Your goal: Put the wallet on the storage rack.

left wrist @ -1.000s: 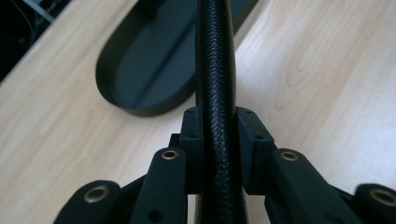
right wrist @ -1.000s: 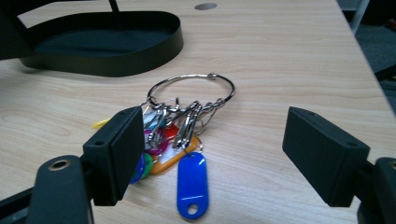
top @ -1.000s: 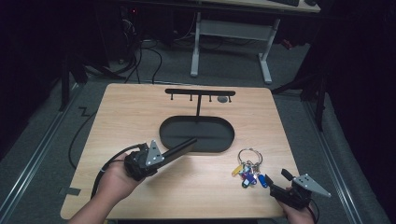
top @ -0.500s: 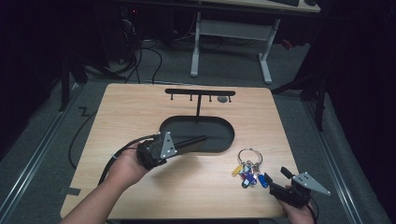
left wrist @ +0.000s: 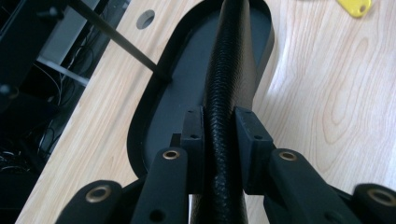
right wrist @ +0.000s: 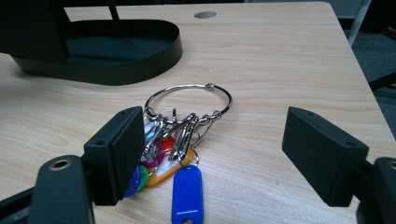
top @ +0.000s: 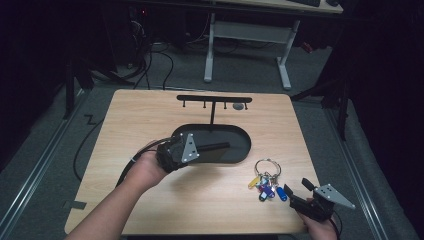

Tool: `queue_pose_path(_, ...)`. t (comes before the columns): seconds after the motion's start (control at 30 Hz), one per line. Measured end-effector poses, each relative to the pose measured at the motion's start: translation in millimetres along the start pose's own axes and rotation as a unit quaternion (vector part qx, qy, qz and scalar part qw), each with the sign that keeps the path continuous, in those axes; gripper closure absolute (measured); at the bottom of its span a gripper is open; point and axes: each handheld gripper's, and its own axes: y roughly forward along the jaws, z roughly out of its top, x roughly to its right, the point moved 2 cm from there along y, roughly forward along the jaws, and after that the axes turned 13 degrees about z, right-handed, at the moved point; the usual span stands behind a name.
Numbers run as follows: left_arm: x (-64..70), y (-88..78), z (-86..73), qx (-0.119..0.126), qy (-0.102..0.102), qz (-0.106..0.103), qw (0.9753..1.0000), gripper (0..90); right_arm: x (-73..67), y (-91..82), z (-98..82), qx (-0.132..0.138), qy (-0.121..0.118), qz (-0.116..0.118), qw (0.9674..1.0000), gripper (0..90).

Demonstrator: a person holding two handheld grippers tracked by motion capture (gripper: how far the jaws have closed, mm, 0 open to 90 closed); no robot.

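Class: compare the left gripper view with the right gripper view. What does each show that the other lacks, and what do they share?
Left gripper view: the left gripper has its jaws clamped on a black textured item above the black tray, near a thin post. Right gripper view: the right gripper has its jaws open before the metal key ring. Shared: the tray and wooden table.

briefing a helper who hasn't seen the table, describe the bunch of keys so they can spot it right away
Start at the wooden table and find the black oval tray at its middle. On the bare wood just right of and nearer than the tray lies the key bunch. It is the only colourful thing there: one big metal ring with blue, yellow, green and red plastic tags.
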Motion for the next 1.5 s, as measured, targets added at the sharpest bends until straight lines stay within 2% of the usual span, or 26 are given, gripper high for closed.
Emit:
queue_pose_path(0.07, -0.7, 0.7, 3.8, 0.001, 0.004, -0.002, 1.0, 76.1, 0.1, 0.0, -1.4, 0.0, 0.007, 0.001, 1.0, 21.7)
queue_pose_path(0.23, -4.3, 6.0, 9.7, 0.007, 0.009, -0.001, 0.9999, 76.6, 3.2, 2.2, -1.6, -0.006, 0.006, -0.001, 1.0, 21.7)
queue_pose_path(0.33, -6.4, 7.0, 14.2, 0.018, -0.002, 0.005, 0.9998, 77.1, 3.3, 0.7, -0.6, -0.001, 0.005, -0.004, 1.0, 21.7)
queue_pose_path(0.53, -15.6, 6.1, 26.4, 0.029, -0.003, 0.015, 0.9995, 77.4, 2.9, -0.8, -3.9, -0.006, 0.005, -0.002, 1.0, 21.7)
queue_pose_path(0.73, -15.1, 27.9, 32.0, 0.019, 0.01, 0.008, 0.9997, 77.4, 4.0, -9.2, -5.8, -0.001, 0.007, -0.008, 0.9999, 21.7)
queue_pose_path(0.87, -15.7, 43.6, 36.1, 0.024, 0.013, 0.0, 0.9996, 77.4, 5.2, -15.4, -7.8, 0.002, 0.01, -0.014, 0.9998, 21.7)
queue_pose_path(1.17, -21.3, 74.8, 42.3, 0.029, 0.001, -0.009, 0.9995, 77.2, 5.5, -16.7, -9.9, -0.001, 0.01, -0.014, 0.9998, 21.8)
queue_pose_path(1.5, -25.0, 98.6, 36.4, 0.021, 0.0, -0.008, 0.9997, 77.1, 5.0, -15.5, -10.8, -0.003, 0.012, -0.013, 0.9998, 21.8)
